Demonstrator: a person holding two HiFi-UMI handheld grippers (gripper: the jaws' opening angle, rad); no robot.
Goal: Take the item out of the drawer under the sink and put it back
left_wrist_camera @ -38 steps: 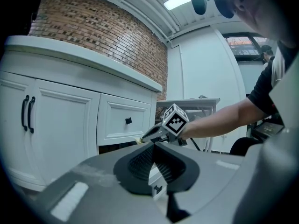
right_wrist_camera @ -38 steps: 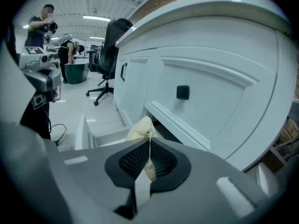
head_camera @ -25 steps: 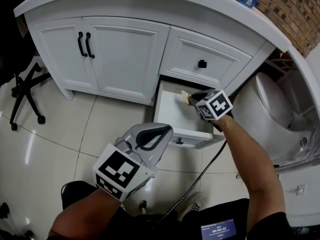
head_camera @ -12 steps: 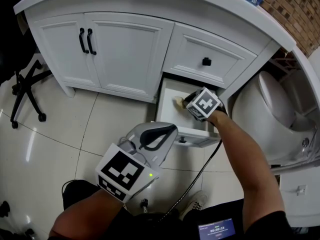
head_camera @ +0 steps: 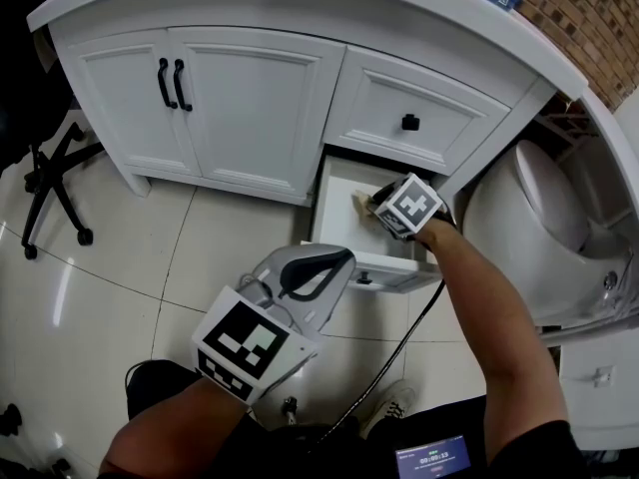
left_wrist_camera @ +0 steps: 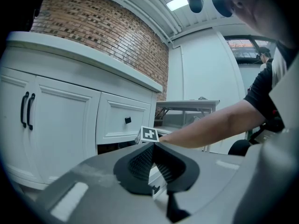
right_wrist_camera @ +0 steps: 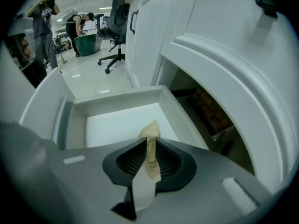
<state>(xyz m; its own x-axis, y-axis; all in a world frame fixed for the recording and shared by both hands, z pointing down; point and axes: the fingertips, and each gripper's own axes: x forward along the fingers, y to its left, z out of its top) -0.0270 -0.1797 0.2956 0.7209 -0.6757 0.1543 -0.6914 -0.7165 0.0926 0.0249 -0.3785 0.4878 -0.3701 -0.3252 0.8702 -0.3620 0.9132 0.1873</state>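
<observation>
Two tongs logged. Right tongs (right_wrist_camera: 149,144) were clenched on a thin beige sachet (right_wrist_camera: 151,162), its long axis running along the jaws and its tip poking out ahead. The open drawer (right_wrist_camera: 119,97) lay just ahead of and below them, floor bare. Left tongs (left_wrist_camera: 153,144) were closed on nothing, well back from the drawer. Sachet print only partly legible; cavity behind the drawer was dark

black office chair (head_camera: 40,183) at left — seemingly a toilet (head_camera: 539,203) right
</observation>
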